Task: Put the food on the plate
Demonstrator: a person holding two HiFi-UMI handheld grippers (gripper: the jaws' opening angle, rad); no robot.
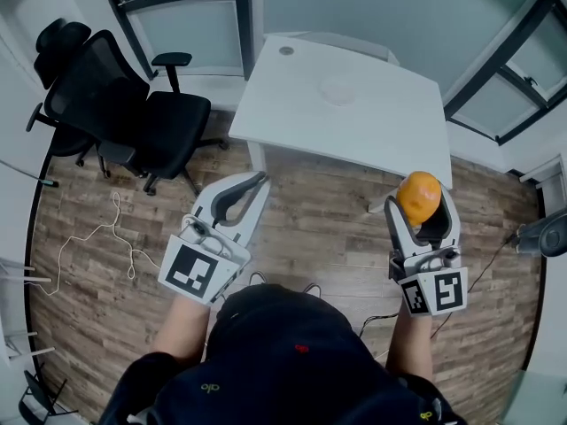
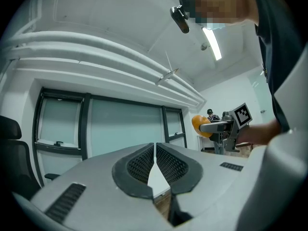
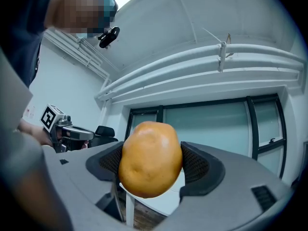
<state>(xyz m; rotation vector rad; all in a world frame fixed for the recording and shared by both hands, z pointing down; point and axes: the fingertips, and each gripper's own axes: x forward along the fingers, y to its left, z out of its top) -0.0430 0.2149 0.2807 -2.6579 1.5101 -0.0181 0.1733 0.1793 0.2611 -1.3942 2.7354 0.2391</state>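
An orange-yellow potato-like food (image 1: 419, 197) sits between the pads of my right gripper (image 1: 422, 204), which is shut on it. I hold it above the wood floor, just short of the white table's (image 1: 292, 113) near right corner. In the right gripper view the food (image 3: 150, 160) fills the gap between the jaws of the gripper (image 3: 151, 163). A pale white plate (image 1: 339, 88) lies near the middle of the table. My left gripper (image 1: 259, 182) is shut and empty, in front of the table's near left edge. Its pads (image 2: 144, 163) meet in the left gripper view.
A black office chair (image 1: 115, 104) stands left of the table. A white cable (image 1: 106, 233) trails over the wood floor at the left. A grey device (image 1: 545, 235) sits at the right edge. Window frames line the far wall.
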